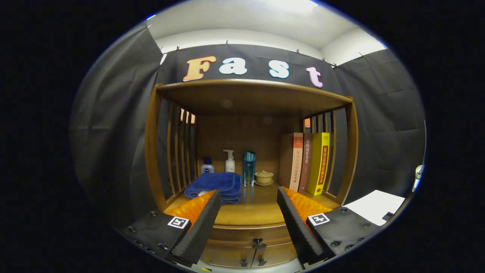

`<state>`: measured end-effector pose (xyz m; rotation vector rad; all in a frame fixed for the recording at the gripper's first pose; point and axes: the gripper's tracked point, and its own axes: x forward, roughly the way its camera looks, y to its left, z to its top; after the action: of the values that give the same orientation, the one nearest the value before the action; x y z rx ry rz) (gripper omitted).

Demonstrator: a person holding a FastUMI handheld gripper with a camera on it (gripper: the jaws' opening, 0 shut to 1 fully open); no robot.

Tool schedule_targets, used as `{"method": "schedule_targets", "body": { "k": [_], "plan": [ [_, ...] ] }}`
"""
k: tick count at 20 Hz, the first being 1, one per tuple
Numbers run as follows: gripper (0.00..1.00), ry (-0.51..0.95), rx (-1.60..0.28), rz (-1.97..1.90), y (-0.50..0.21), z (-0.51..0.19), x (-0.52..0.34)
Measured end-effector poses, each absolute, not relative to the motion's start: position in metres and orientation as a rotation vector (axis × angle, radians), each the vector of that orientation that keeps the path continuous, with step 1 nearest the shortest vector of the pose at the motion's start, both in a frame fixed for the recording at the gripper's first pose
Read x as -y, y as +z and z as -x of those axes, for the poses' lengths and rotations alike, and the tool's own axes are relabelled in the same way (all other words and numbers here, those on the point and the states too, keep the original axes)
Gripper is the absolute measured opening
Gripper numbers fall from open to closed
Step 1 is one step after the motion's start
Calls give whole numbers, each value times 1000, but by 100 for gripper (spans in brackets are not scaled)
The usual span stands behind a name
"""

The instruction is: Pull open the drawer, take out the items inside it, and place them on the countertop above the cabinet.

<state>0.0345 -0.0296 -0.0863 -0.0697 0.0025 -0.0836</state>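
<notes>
A wooden cabinet stands ahead with its countertop (248,212) between and beyond my fingers. Below the countertop's front edge the drawer (242,237) looks closed, its small dark knob (258,241) showing between my fingers. My gripper (248,197) is open, fingers spread wide with nothing between them, held in front of and slightly above the drawer. A folded blue towel (218,185) lies on the countertop just beyond the left finger. What the drawer holds is hidden.
At the back of the countertop stand a small blue-capped bottle (207,165), a white pump bottle (229,161), a tall blue bottle (249,168) and a lidded cup on a saucer (264,177). Upright books (308,163) lean at the right. A shelf board (250,94) roofs the niche. White paper (375,206) lies right.
</notes>
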Motion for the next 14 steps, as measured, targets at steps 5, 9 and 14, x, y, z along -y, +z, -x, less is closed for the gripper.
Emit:
{"method": "schedule_targets", "body": {
  "k": [5,9,14],
  "plan": [
    [96,-98,-78,87,-169,-45,43],
    [98,-104,-125,77,-225,-46,53],
    [97,-116,-197,37,-274,-49,68]
  ]
}}
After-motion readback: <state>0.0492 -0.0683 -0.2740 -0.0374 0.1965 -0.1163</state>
